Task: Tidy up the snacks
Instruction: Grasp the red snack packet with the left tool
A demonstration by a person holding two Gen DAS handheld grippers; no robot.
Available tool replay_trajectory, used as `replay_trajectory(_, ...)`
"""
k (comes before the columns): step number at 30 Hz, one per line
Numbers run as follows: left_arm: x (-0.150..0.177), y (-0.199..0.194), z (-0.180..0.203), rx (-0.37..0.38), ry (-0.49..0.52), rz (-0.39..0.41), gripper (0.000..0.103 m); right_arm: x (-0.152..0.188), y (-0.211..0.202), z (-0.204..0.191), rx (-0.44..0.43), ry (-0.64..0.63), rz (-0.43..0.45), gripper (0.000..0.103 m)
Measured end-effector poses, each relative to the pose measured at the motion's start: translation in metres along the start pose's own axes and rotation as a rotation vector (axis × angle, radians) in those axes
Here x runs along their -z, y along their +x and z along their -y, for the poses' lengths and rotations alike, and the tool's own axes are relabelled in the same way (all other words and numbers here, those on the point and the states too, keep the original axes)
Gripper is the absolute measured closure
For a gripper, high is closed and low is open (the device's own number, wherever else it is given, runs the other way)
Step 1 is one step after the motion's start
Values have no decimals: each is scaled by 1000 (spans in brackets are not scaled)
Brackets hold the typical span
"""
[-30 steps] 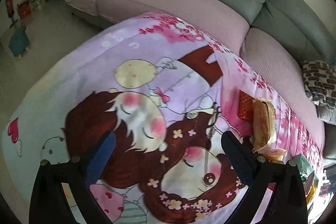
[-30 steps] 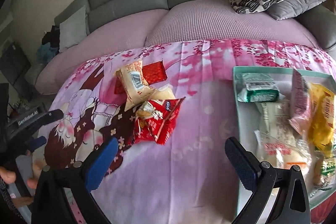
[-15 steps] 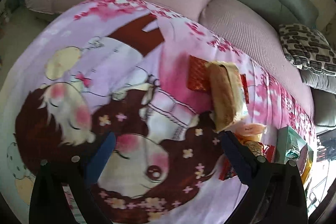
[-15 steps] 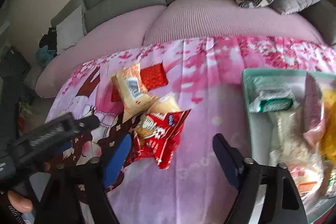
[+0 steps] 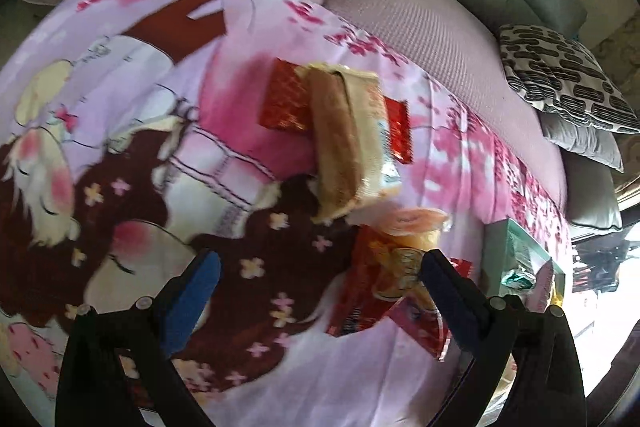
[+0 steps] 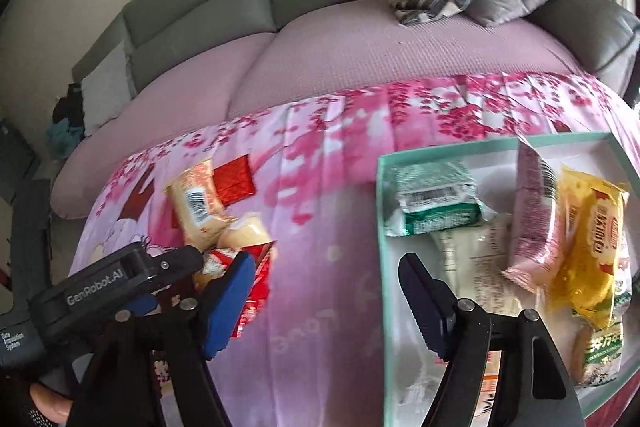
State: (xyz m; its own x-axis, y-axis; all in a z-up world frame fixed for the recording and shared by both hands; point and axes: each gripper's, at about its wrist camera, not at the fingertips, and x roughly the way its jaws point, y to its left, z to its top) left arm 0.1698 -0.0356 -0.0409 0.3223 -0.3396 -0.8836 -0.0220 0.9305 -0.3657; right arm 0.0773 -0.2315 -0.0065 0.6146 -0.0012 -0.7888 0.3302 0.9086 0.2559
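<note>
While several packets already lie inside the teal box [image 6: 496, 141], about 4 snacks [image 5: 352, 143] remain piled left of it on the pink cloth [image 6: 320, 227]. Left gripper [image 5: 316, 287] wide, empty, nearing pile; right gripper [image 6: 326, 291] partly closed, empty.

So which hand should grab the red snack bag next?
Probably left. The left tool is open right at the red snack bag. The right tool, also open and empty, sits over bare cloth beside the box.
</note>
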Motion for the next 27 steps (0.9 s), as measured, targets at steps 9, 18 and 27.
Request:
replay_trajectory(9, 4, 15, 10, 99, -9, -46, 11, -2, -1, 12, -1, 35, -4, 26)
replay_trajectory(18, 5, 16, 7, 135, -14, -53, 17, 0, 2, 14, 9, 45, -14, 26)
replay_trajectory(27, 13, 18, 20, 149, 25, -80, 29, 0, 2, 18, 18, 65, -20, 26)
